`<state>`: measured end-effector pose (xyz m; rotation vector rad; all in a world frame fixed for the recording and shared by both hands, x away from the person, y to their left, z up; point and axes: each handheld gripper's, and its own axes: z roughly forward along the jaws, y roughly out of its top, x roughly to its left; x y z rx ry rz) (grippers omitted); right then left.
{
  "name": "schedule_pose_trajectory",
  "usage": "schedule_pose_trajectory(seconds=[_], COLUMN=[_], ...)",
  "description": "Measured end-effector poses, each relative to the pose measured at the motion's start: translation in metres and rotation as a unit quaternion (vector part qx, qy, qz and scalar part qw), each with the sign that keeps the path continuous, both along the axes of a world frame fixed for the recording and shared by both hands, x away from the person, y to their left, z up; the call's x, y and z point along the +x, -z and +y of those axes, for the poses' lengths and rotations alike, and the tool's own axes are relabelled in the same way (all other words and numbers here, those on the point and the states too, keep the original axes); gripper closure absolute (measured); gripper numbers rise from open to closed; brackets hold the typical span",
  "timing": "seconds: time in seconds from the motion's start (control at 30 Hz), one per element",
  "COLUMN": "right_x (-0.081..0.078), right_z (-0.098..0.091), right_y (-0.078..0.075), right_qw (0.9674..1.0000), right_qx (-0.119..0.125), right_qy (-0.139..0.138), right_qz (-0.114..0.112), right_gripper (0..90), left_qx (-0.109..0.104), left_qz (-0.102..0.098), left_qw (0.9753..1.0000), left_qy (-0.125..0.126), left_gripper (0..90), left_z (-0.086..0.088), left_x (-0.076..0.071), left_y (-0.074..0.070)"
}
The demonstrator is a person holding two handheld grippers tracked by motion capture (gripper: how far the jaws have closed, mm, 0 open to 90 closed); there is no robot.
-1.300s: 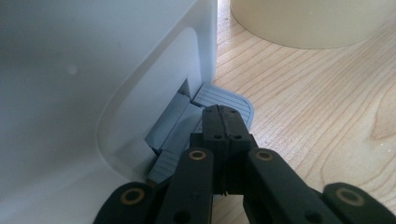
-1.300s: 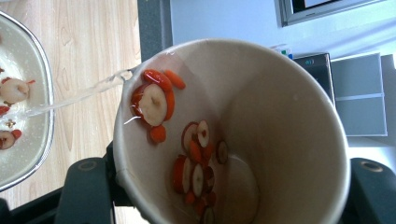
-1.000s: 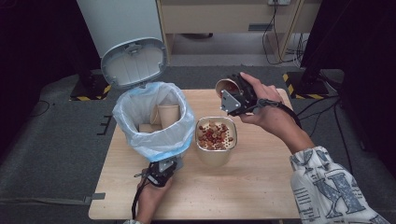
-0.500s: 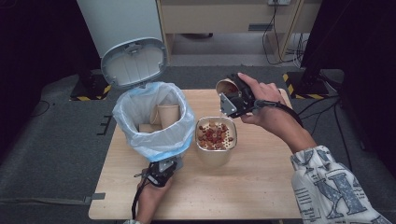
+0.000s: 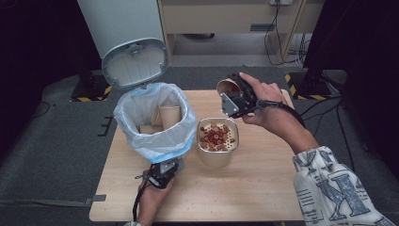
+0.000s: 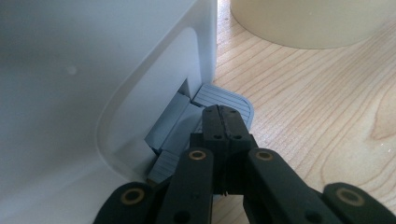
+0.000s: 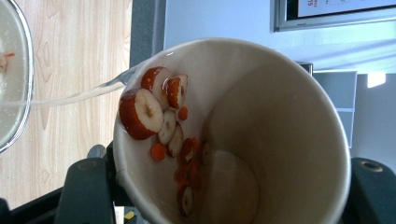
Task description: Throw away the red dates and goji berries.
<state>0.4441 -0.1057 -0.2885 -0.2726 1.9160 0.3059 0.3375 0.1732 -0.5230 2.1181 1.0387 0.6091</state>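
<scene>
On the worktop, a lidded bin stands just left of a strainer bowl. Above the bowl, the right claw grips a tilted paper cup of fruit slices; the left claw, closed and empty, presses the bin's pedal.

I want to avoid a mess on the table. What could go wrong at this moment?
1. The paper cup is tipped in the right gripper, and a thin stream leaves its rim; it may miss the strainer bowl.
2. Fruit slices at the rim may drop suddenly and splash.
3. The left gripper may slip off the bin pedal, closing the lid.
</scene>
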Motion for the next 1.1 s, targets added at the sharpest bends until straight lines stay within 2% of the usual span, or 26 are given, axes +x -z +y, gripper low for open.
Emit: schedule_pose_trajectory(seconds=[0.1,0.2,0.3,0.47,1.1], right_x=[-0.0022,-0.0078,-0.0085,-0.0031,-0.0080], right_z=[0.0022,0.0074,0.0084,0.0032,0.0087], right_y=[-0.0012,0.0015,0.0035,0.0022,0.0002], right_qw=[0.9999,0.9987,0.9974,0.9976,0.9976], right_qx=[-0.008,-0.046,-0.065,-0.063,-0.060], right_qy=[-0.002,-0.007,-0.010,0.003,-0.006], right_qz=[-0.006,-0.023,-0.028,-0.029,-0.035], right_gripper=[32.5,32.5,32.5,32.5,32.4], left_qx=[0.000,0.000,0.000,-0.001,0.000], left_qz=[0.000,0.000,0.000,0.000,0.000], left_qw=[1.0000,1.0000,1.0000,1.0000,1.0000], left_qy=[0.000,0.001,0.000,0.000,0.000], left_gripper=[89.6,89.6,89.6,89.6,89.6], left_z=[-0.0001,0.0000,-0.0001,0.0001,0.0000], left_x=[0.0001,0.0001,0.0000,0.0000,0.0000], left_y=[0.0001,0.0001,0.0000,0.0000,0.0001])
